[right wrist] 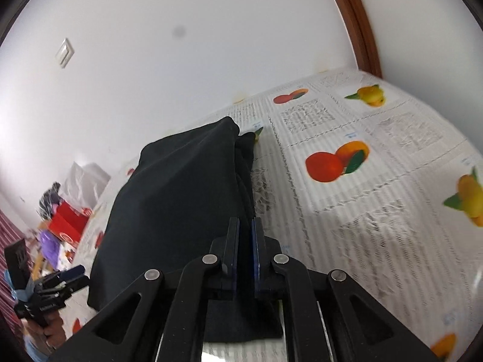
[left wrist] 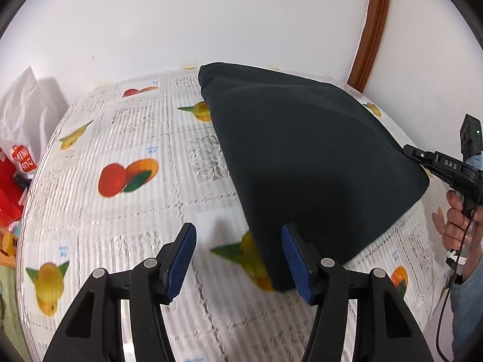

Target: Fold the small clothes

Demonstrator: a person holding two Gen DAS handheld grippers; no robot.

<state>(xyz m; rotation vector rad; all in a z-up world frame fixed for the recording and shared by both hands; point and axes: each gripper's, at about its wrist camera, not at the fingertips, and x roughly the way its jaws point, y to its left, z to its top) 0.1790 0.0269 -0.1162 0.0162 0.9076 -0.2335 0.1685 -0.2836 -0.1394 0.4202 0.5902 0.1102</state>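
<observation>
At the far left of the left wrist view, a white plastic bag point(left wrist: 21, 111) and a red box point(left wrist: 9, 193) are being seen beside the table, off its left edge. The table itself is being covered by a white lace-pattern tablecloth point(left wrist: 126, 138) printed with oranges and lemons. Near the bottom of that view, the left gripper point(left wrist: 238, 259) is being held with its blue-padded jaws apart; nothing is being pressed between them, though the near corner of the dark garment point(left wrist: 302, 157) is lying just beside the right-hand pad. The garment, a black folded piece of cloth, is being spread across the right half of the table, reaching from the far edge by the white wall point(left wrist: 211, 15) to the near side. At its right edge, the right gripper point(left wrist: 406, 150) is being held against the cloth by a hand point(left wrist: 459, 220). In the right wrist view, the right gripper's jaws are being kept together on the near edge of the garment, which is being drawn up between the pads. A brown wooden door frame point(left wrist: 371, 30) is standing at the far right.
</observation>
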